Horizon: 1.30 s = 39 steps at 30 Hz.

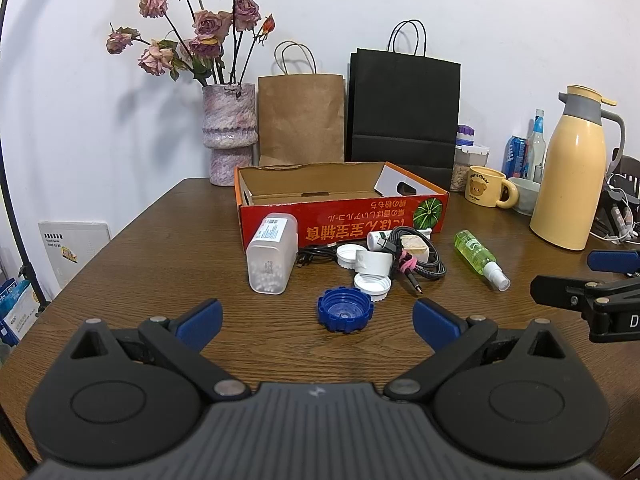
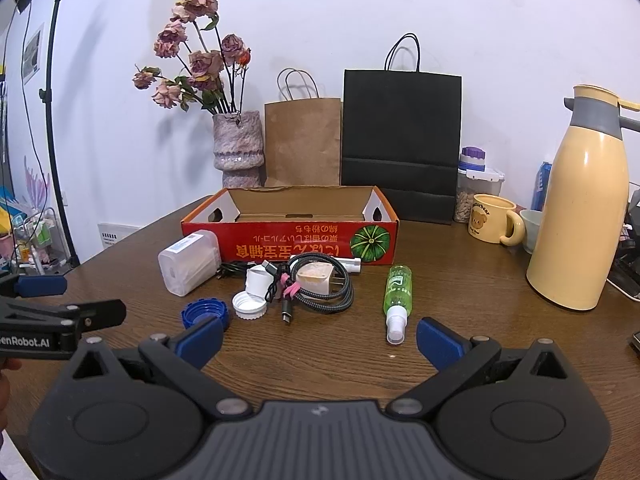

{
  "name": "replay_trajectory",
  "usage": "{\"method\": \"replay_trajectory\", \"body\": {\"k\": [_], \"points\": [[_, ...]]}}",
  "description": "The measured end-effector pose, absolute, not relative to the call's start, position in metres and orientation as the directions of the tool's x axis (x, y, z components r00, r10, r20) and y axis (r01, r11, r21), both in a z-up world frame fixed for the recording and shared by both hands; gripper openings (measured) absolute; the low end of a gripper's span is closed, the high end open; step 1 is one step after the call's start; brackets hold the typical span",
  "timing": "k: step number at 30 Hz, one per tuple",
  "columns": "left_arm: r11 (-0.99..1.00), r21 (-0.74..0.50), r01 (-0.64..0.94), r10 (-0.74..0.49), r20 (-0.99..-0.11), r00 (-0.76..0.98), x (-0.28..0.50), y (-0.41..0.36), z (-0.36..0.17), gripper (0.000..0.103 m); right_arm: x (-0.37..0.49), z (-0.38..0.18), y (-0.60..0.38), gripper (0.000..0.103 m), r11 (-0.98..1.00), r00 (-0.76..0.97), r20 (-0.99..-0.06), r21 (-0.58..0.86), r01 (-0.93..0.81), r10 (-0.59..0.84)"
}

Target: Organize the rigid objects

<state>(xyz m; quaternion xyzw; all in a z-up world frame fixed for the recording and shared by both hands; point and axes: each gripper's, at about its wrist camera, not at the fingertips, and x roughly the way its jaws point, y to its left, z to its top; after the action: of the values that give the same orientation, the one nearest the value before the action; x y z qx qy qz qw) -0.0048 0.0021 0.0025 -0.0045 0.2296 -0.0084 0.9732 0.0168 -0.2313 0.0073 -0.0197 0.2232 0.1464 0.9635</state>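
An open red cardboard box (image 1: 340,224) (image 2: 288,240) sits mid-table, and I see nothing inside it. In front of it lie a clear plastic container (image 1: 272,256) (image 2: 190,262), a blue cap (image 1: 345,314) (image 2: 202,312), a white cap (image 1: 372,285) (image 2: 249,305), a coiled cable with a charger (image 1: 412,258) (image 2: 316,284) and a green spray bottle (image 1: 480,258) (image 2: 397,298). My left gripper (image 1: 318,320) is open just short of the blue cap. My right gripper (image 2: 320,338) is open, the bottle's nozzle near its right finger.
A vase of dried roses (image 1: 229,132), a brown paper bag (image 1: 302,118) and a black bag (image 1: 404,114) stand along the wall. A yellow thermos (image 1: 568,176) (image 2: 580,216), a bear mug (image 1: 486,192) and jars crowd the right side. Stands and clutter lie beyond the table's left edge.
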Motion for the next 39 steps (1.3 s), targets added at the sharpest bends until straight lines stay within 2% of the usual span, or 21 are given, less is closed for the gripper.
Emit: {"method": "replay_trajectory", "body": {"k": [39], "points": [[1.000, -0.013, 0.014, -0.018, -0.442, 0.897, -0.0061, 0.0017, 0.0038, 0.103, 0.0142, 0.0075, -0.2287, 0.103, 0.955, 0.860, -0.430, 0.015, -0.297, 0.275]]}}
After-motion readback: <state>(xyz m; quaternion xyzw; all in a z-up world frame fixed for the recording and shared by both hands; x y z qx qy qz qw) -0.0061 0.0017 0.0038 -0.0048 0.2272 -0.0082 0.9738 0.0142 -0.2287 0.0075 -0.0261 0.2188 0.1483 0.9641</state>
